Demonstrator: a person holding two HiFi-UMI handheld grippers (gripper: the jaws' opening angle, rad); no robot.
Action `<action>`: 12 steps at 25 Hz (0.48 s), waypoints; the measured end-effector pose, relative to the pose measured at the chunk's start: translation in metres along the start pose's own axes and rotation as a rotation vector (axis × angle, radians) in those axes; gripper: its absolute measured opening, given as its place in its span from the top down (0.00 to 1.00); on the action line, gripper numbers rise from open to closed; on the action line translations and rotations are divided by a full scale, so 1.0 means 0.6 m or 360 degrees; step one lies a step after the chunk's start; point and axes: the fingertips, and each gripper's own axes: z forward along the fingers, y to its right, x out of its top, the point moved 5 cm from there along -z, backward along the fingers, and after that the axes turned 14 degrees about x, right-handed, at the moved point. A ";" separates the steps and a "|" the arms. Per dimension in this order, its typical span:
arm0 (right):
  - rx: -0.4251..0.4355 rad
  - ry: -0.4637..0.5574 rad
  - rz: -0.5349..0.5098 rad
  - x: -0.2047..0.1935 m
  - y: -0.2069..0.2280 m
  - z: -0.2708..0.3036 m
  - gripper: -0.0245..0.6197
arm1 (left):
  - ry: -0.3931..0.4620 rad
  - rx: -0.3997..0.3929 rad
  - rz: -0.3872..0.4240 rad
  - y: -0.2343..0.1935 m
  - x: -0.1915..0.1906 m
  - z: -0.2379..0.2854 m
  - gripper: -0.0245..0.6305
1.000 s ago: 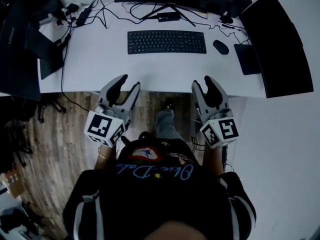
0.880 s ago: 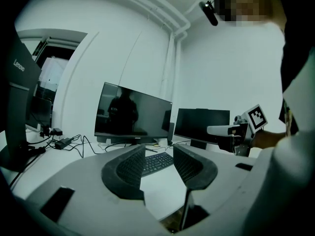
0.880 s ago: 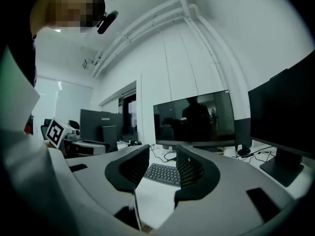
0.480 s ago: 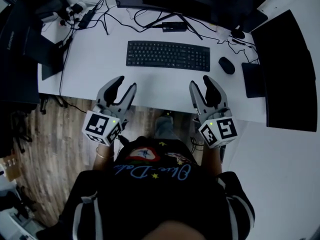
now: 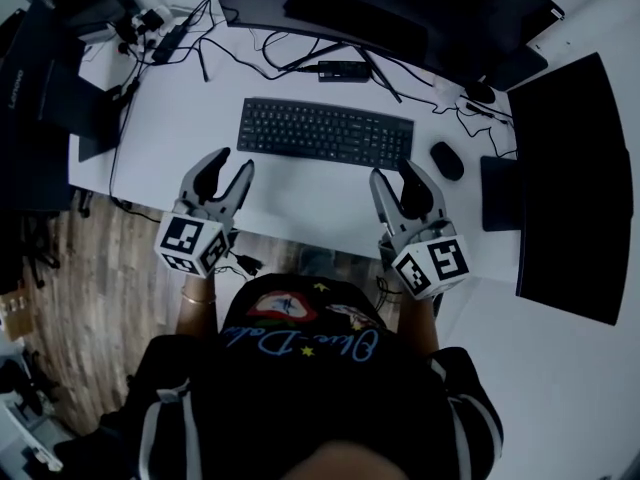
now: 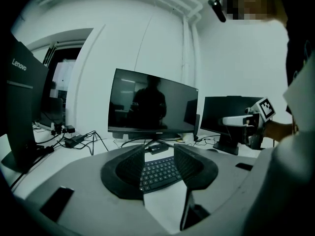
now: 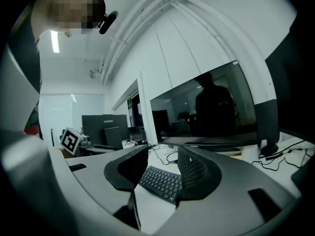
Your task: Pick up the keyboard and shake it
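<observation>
At 12 o'clock from the person, mid-desk, lies the keyboard (image 5: 325, 133), flat and square to the desk's near edge, not yet touched. Looks a slim full-size black plastic board: prob. light, stiff enough end to end but w/ some flex, smooth edges that could slip, keycaps that could pop if pinched. Best hold, I'd judge, is the two short ends, one gripper each, pads on the frame and not on the keys; a firm grip is needed before any shaking. Can't tell whether a cord runs from it.

Left gripper (image 5: 230, 163) sits at approx. 7 o'clock of the board's left end, near but apart. Its jaws are spread w/ nothing between them and have just been opening. Right gripper (image 5: 397, 173) is at 5 o'clock of the right end, likewise released and empty, jaws just widening too.

White desk (image 5: 200, 118) is smooth and bare round the board. Mouse (image 5: 446, 160) at 3 o'clock, close by, could get knocked. Monitor (image 5: 400, 8) and loose cables (image 5: 290, 53) at 12 o'clock, second dark screen (image 5: 575, 188) further out at 3. Wood floor (image 5: 80, 268) shows at 8 o'clock.
</observation>
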 end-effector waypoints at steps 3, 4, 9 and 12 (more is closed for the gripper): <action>0.0059 0.0006 0.0028 0.000 0.024 0.008 0.72 | -0.0023 0.0041 -0.0048 -0.011 -0.010 0.029 0.71; 0.0064 0.0000 0.0025 0.000 0.034 0.009 0.72 | -0.0048 0.0051 -0.0051 -0.014 -0.014 0.039 0.71; 0.0093 -0.0032 0.0055 -0.009 0.075 0.015 0.72 | -0.0190 0.0065 -0.0025 -0.027 -0.043 0.082 0.69; 0.0089 -0.0046 0.0072 -0.010 0.087 0.018 0.72 | -0.0238 0.0068 -0.0079 -0.047 -0.054 0.111 0.67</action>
